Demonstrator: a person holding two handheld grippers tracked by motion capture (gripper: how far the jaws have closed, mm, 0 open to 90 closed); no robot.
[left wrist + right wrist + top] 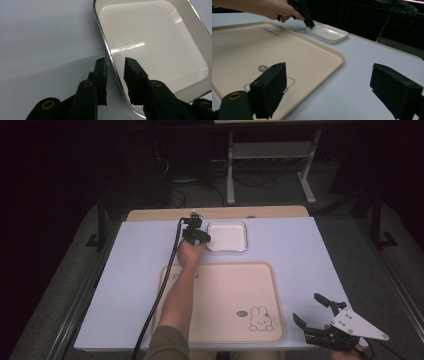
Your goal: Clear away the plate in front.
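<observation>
Glossy white dish (155, 47) with shiny metal-like rim; matt beige plastic-looking tray (220, 300).

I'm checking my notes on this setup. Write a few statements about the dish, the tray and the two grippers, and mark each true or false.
1. The left gripper has its fingers either side of the white dish's rim. True.
2. The white dish holds food. False: it is empty.
3. The right gripper grips the beige tray. False: its fingers stand wide apart with nothing between them.
4. The tray bears a rabbit drawing. True.
5. The dish sits on the tray. False: it sits on the table beyond it.
</observation>
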